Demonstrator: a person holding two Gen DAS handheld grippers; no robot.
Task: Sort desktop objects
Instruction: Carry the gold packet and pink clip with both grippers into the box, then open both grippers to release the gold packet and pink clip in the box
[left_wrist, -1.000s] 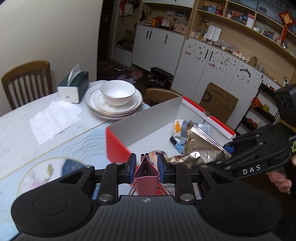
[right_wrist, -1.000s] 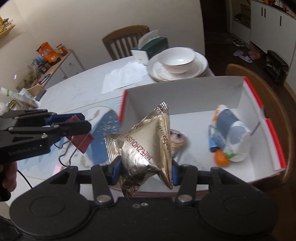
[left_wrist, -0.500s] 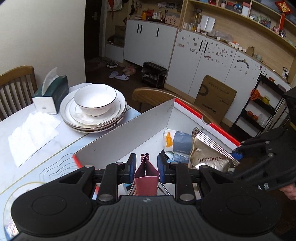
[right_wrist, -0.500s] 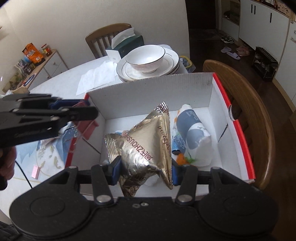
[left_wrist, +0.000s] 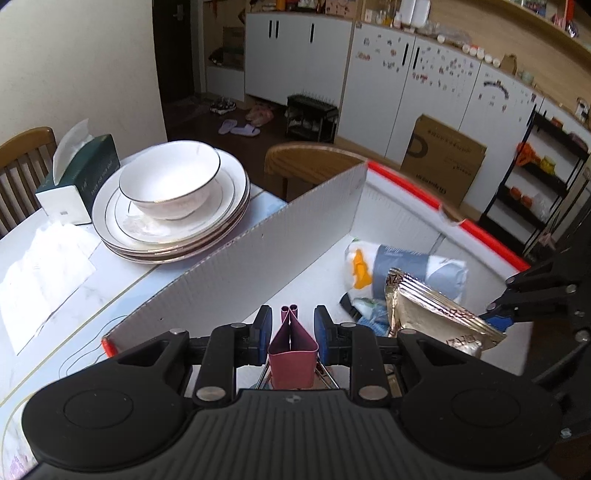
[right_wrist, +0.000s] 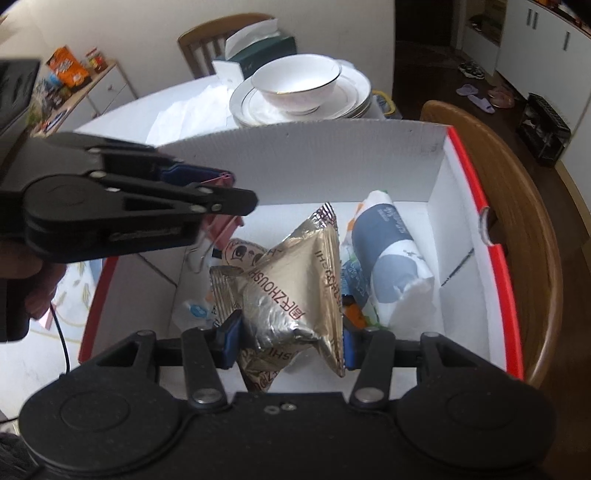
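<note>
My left gripper (left_wrist: 291, 326) is shut on a dark pink binder clip (left_wrist: 292, 352) and holds it over the near left part of the white box with red edges (left_wrist: 280, 236). My right gripper (right_wrist: 288, 338) is shut on a gold foil snack bag (right_wrist: 291, 291) and holds it above the box floor (right_wrist: 458, 332). The left gripper also shows in the right wrist view (right_wrist: 221, 184), over the box's left side. The snack bag shows in the left wrist view (left_wrist: 436, 314). A blue and white rolled pack (right_wrist: 391, 254) and small packets lie in the box.
A white bowl on stacked plates (left_wrist: 173, 206) and a green tissue box (left_wrist: 79, 173) stand on the table behind the box. A white napkin (left_wrist: 40, 273) lies at the left. A wooden chair (right_wrist: 517, 229) stands against the box's right side.
Both grippers have moved forward from the table's edge to over the box, each carrying its object. The clip and the snack bag now hang inside the box's outline.
</note>
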